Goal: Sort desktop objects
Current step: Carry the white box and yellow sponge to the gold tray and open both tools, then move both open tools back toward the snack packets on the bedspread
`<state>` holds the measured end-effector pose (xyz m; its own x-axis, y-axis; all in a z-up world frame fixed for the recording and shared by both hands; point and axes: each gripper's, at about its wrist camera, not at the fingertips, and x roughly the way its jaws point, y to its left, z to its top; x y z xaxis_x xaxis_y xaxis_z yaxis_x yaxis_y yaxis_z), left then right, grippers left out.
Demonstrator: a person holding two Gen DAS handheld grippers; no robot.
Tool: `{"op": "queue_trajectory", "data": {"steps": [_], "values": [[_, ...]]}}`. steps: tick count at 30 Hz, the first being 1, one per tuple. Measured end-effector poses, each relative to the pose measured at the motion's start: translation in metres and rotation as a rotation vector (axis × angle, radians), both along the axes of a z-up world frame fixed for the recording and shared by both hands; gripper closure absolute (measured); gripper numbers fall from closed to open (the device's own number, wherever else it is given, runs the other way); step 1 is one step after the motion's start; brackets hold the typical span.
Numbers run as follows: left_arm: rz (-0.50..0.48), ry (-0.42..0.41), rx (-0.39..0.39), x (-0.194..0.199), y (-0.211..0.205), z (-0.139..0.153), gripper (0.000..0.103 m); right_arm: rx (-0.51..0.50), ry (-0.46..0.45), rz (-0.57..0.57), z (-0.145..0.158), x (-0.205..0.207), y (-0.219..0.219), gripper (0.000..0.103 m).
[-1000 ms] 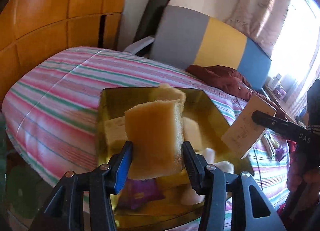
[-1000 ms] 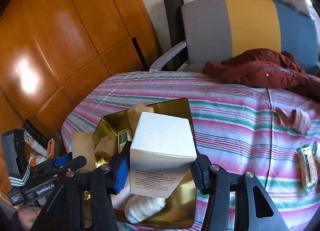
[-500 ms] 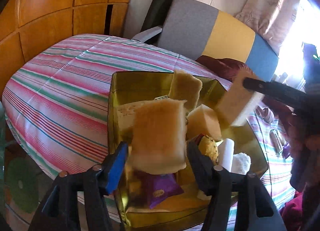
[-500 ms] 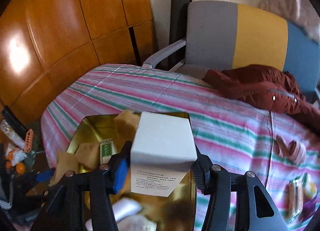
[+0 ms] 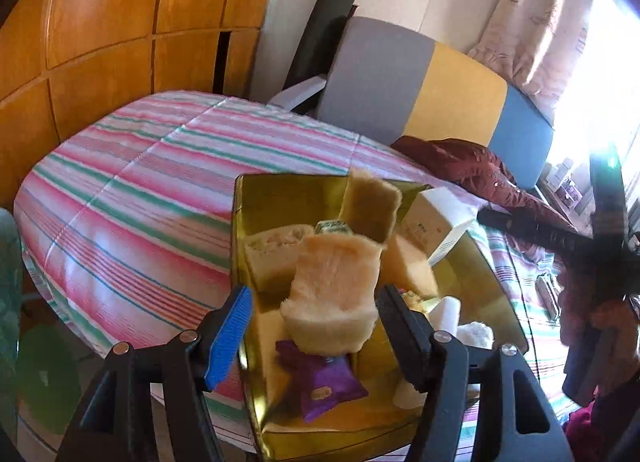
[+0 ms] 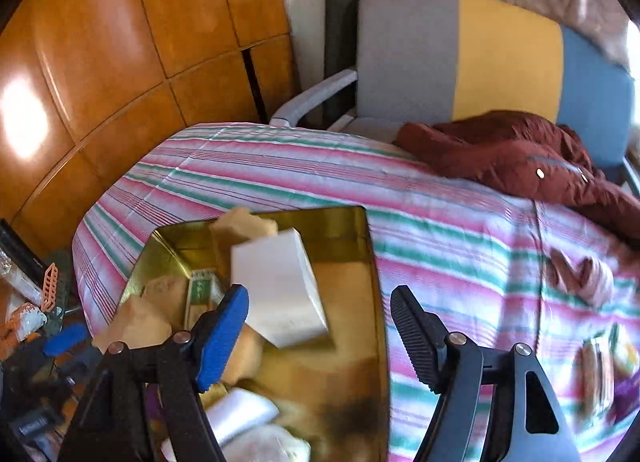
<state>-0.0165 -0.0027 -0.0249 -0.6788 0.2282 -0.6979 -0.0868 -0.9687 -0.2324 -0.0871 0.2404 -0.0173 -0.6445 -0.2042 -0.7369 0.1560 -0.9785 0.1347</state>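
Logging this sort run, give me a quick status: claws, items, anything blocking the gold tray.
Left claw open, sponge loose between its jaws. Right claw opening, white box released over the gold tray. Nothing blocking the tray.

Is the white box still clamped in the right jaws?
No: the white box sits loose over the gold tray, clear of both opening jaws.

I'm looking at a home, a lived-in room: glossy wooden wardrobe panels (image 6: 120,62), desk under a striped pink-green cloth (image 6: 280,170), grey-yellow-blue armchair (image 6: 480,62) with a maroon jacket (image 6: 520,158) dumped on it, patterned curtain (image 5: 536,34) at a bright window.
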Motion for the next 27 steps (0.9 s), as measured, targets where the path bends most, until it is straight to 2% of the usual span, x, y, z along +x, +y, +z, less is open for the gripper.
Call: {"op": "queue_trajectory", "data": {"steps": [5,7,27], "values": [[-0.047,0.034,-0.036,0.004,0.018,0.011,0.037,-0.006,-0.01,-0.043,-0.004,0.02,0.021,0.028],[-0.067,0.041,-0.044,0.005,0.025,0.013,0.037,-0.007,-0.011,-0.06,-0.004,0.028,0.03,0.023],[-0.241,0.076,-0.136,0.018,0.097,0.027,0.037,0.015,-0.038,-0.16,-0.02,0.071,0.091,0.021]]}}
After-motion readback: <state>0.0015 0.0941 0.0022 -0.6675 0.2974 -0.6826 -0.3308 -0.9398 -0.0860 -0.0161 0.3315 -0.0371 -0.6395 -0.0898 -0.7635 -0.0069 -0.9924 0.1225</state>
